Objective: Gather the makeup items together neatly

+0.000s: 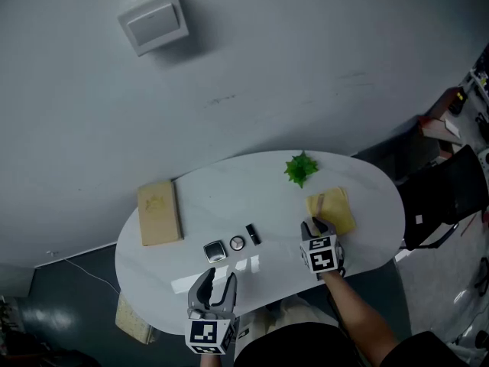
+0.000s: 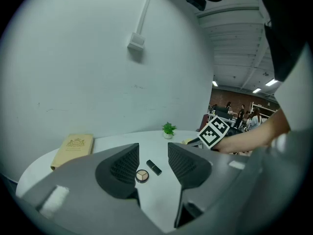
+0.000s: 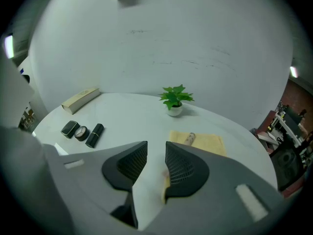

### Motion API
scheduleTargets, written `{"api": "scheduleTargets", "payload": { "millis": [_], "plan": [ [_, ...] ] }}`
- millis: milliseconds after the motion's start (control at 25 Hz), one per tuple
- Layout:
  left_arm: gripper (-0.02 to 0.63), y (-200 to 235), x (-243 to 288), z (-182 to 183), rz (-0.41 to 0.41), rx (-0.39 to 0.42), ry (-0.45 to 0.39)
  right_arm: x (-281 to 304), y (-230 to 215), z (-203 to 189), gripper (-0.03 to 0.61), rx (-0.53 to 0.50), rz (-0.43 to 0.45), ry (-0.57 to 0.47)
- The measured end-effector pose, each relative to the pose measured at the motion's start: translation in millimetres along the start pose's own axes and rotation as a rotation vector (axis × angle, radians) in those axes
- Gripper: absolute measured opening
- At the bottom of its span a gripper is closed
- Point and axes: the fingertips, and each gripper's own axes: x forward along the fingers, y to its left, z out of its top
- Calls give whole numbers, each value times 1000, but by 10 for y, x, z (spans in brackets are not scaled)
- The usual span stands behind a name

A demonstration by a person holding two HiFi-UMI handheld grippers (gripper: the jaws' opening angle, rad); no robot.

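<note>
Only the right gripper view shows a small tube (image 3: pixel 190 138) lying on the yellow cloth (image 3: pixel 210 144); in the head view the right gripper (image 3: pixel 156 152) covers it. The book (image 2: pixel 73 149) has a gold emblem, but its words are too small to read. The compact (image 1: pixel 215 251), round pan (image 1: pixel 237 243) and lipstick (image 1: pixel 253 235) lie in one row on the table (image 1: pixel 229 189). The left gripper (image 2: pixel 152 154) is half open and empty; the right one has a narrower gap and is also empty.

Yellow cloth (image 1: pixel 337 205) partly behind right tongs (image 1: pixel 318 226)
</note>
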Motion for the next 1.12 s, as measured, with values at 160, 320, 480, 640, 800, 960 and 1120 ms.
{"api": "scheduleTargets", "payload": {
  "millis": [160,320,480,640,800,960,1120],
  "plan": [
    [183,-174,106,15,7,1,6,56,-227,-24,104,4,-4,9],
    [183,-361,180,28,10,4,10,128,-391,-97,104,7,-3,33],
    [183,-488,227,30,15,5,16,218,-461,-152,104,36,14,49],
    [183,-572,257,2,25,3,22,316,-500,-180,104,62,28,56],
    [181,-628,266,-12,35,1,28,386,-528,-193,104,76,37,66],
    [181,-679,256,-12,41,3,33,422,-490,-203,104,81,53,74],
    [183,-686,234,0,51,6,30,446,-478,-203,105,96,49,83]
  ]
}}
